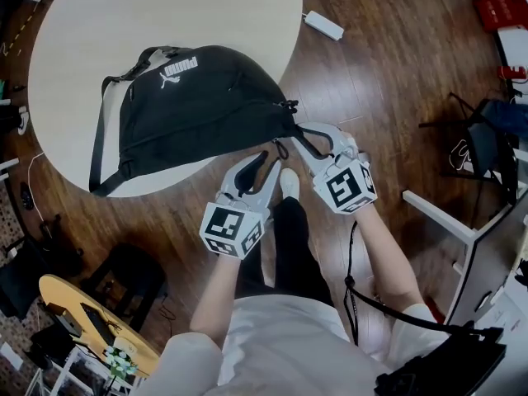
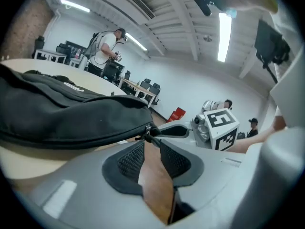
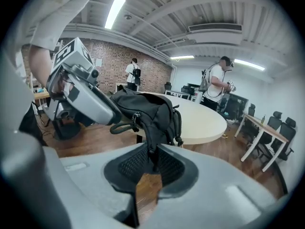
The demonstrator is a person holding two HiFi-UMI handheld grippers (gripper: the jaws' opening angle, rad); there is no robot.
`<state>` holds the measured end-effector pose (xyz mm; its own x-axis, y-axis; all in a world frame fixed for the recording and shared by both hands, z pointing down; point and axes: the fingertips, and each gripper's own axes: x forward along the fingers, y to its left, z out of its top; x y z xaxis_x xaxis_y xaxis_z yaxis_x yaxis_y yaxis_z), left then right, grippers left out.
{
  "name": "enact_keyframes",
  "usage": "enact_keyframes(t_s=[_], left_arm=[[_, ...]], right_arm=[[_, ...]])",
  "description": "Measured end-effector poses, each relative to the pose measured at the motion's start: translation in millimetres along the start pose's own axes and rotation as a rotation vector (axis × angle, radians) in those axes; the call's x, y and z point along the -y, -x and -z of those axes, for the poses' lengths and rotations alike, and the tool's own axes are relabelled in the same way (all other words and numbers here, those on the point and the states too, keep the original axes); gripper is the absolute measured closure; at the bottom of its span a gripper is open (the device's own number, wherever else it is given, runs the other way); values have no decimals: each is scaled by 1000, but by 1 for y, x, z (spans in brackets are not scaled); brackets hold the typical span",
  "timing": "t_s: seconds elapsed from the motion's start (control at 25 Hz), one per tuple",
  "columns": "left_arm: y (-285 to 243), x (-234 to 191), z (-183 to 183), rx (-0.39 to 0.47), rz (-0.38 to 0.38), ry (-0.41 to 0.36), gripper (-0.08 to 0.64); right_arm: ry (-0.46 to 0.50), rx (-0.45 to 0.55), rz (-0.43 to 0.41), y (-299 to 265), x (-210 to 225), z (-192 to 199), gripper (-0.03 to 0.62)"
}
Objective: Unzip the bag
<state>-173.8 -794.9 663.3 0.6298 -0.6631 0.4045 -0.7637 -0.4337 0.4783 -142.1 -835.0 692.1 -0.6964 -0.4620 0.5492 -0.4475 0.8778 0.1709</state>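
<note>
On round pale table [image 1: 165, 7], black fabric waist bag [image 1: 198, 106] lay zipped; right gripper [image 1: 299, 141] clamped its end, left gripper [image 1: 272, 161] released.

This is an open office or lab, shown by a round table [image 1: 165, 7] on wood floor [image 1: 396, 73], desks [image 3: 264, 122] with swivel chairs [image 3: 286, 128], a brick wall [image 3: 114, 61], ceiling strip lights [image 3: 115, 8] and standing people with backpacks [image 3: 132, 74].

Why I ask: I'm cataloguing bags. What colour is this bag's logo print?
White logo on a black bag; head view shows it best.
</note>
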Motion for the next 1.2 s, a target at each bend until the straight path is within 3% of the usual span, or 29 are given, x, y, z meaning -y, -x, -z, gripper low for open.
enact_keyframes(t_s=[0.28, 0.4, 0.48, 0.6, 0.72, 0.88, 1.04, 1.2], left_arm=[[16, 17, -40, 102, 105, 192, 328], [19, 16, -52, 129, 139, 269, 319], [18, 14, -58, 131, 131, 279, 321], [16, 11, -58, 93, 88, 249, 372], [15, 9, -55, 64, 78, 282, 414], [14, 6, -55, 56, 80, 292, 520], [16, -2, -48, 45, 80, 327, 531], [28, -20, -47, 91, 47, 366, 535]], right_arm=[[-63, -60, -7, 14, 5, -36, 555], [-48, -92, -11, 16, 1, -44, 555], [-44, -105, -5, 18, 1, -47, 557], [-55, -120, 4, 21, 3, -52, 557], [-72, -123, 4, 21, 1, -54, 557], [-83, -128, 10, 21, 1, -55, 557], [-126, -126, 16, 20, 1, -54, 557], [-176, -124, 36, 21, 2, -52, 557]])
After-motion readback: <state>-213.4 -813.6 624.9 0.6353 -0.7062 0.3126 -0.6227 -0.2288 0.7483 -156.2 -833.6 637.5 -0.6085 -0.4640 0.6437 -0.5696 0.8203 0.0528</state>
